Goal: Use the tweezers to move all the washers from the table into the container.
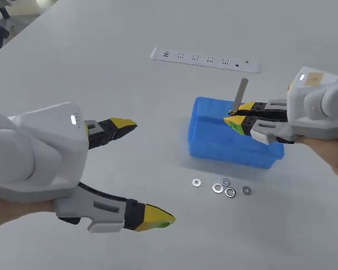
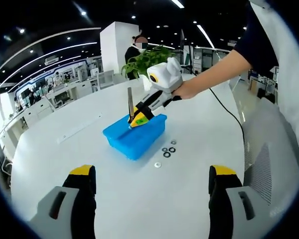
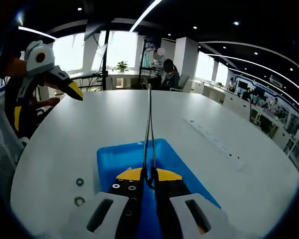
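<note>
The right hand-held gripper point(image 1: 235, 119) is clamped on the tweezers point(image 1: 240, 94), which stand upright over the blue container point(image 1: 214, 140). Five washers point(image 1: 217, 188) lie in a loose cluster on the surface point(image 1: 101, 56), just beside the container's wall that faces the near edge. The left hand-held gripper point(image 1: 149, 171) hovers with its jaws wide — holding nothing — well apart from them.

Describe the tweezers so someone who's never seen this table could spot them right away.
On the white table sits a blue container. Over it, the right hand-held gripper is shut on the tweezers: a thin grey metal strip sticking up, unlike the flat round washers lying beside the container.
</note>
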The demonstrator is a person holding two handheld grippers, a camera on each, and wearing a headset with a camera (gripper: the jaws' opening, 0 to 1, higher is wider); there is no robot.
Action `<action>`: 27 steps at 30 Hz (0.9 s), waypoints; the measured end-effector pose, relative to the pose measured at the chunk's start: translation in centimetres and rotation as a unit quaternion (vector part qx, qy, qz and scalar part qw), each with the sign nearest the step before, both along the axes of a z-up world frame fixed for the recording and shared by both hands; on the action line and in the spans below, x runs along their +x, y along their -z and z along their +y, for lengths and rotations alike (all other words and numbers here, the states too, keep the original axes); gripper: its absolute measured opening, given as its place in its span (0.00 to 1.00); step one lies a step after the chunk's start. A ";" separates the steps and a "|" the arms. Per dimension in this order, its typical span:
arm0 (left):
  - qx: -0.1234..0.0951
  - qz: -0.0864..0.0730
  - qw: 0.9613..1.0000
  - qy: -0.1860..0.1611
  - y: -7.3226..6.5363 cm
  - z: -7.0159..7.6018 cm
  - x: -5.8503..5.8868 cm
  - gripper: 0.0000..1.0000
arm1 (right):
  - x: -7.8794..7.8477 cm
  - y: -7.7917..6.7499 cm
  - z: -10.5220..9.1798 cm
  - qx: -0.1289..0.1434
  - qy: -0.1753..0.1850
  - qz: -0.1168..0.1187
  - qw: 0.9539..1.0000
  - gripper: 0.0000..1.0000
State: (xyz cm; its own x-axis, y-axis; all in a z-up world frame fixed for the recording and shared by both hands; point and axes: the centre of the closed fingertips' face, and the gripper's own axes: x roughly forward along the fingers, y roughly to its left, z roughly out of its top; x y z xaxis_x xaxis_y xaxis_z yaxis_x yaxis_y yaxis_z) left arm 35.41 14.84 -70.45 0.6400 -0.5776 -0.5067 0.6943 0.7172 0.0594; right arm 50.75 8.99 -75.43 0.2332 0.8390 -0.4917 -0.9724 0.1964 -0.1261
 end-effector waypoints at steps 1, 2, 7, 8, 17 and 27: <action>-0.002 0.001 1.000 -0.011 0.1 0.3 0.0 0.99 | -0.4 0.6 0.1 -0.010 -0.007 -0.001 1.000 0.09; -0.004 0.000 1.000 -0.013 0.2 0.4 0.0 0.99 | -0.4 0.7 0.1 -0.010 -0.007 0.001 1.000 0.09; -0.006 0.003 1.000 -0.019 0.6 0.0 0.1 0.99 | -0.2 1.0 0.1 -0.015 0.000 0.005 1.000 0.09; -0.009 0.002 1.000 -0.020 0.6 -0.1 0.1 0.99 | -0.2 1.1 0.1 -0.014 0.002 0.009 1.000 0.09; -0.024 0.003 1.000 -0.015 0.5 -1.4 0.4 0.99 | -0.3 1.1 0.4 -0.013 -0.003 0.014 1.000 0.10; -0.023 0.002 1.000 -0.021 0.2 -0.8 0.2 0.99 | -0.3 1.1 0.0 -0.012 0.004 0.016 1.000 0.07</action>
State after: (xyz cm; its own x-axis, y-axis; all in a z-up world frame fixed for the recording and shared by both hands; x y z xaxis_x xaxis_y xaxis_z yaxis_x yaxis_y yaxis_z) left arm 35.65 14.06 -70.63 0.6620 -0.5724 -0.4839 0.6634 0.7479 0.0228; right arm 50.46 8.95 -76.53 0.2243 0.8245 -0.5195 -0.9743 0.2017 -0.1005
